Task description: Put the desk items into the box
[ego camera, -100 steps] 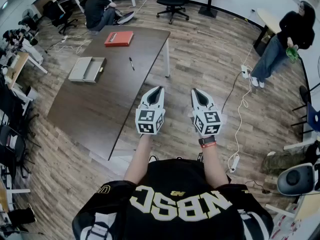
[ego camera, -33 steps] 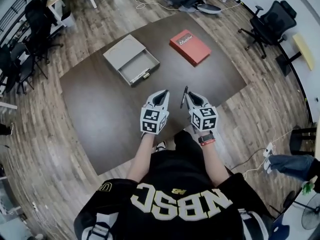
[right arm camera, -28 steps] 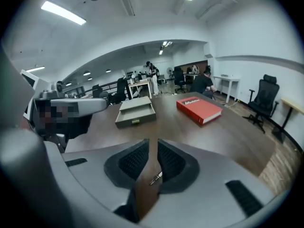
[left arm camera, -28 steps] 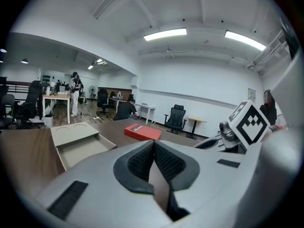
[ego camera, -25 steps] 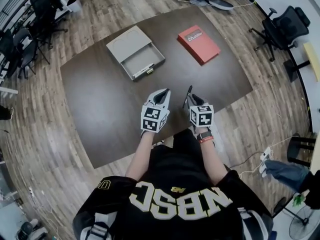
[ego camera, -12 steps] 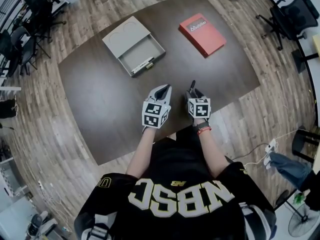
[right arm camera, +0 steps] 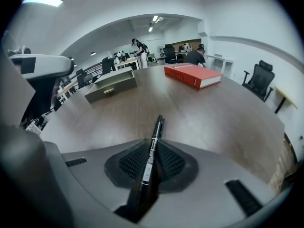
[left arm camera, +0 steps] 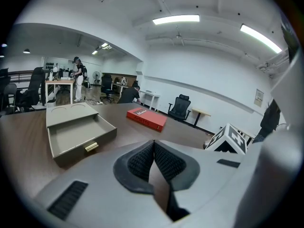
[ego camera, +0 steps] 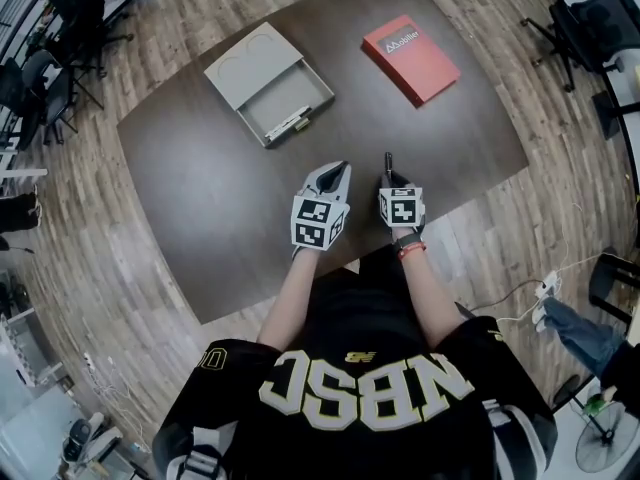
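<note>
A black pen (right arm camera: 154,141) lies between the pads of my right gripper (right arm camera: 151,161), whose jaws are closing on it; its tip sticks out forward over the table. In the head view the pen (ego camera: 388,162) pokes out of the right gripper (ego camera: 391,179) near the table's front edge. My left gripper (ego camera: 335,172) hovers beside it, shut and empty, its pads (left arm camera: 142,161) touching. The open grey box (ego camera: 270,84) with a gold handle sits at the far left, and also shows in the gripper views (left arm camera: 71,133) (right arm camera: 111,90).
A red book (ego camera: 411,58) lies at the far right of the dark brown table (ego camera: 200,198); it shows too in the left gripper view (left arm camera: 146,118) and right gripper view (right arm camera: 192,75). Office chairs (ego camera: 585,23) and desks ring the table on the wood floor.
I have stepped up to the table over the earlier frames. The right gripper came down onto the pen, which now sits between its jaws. The left gripper stayed shut beside it.
</note>
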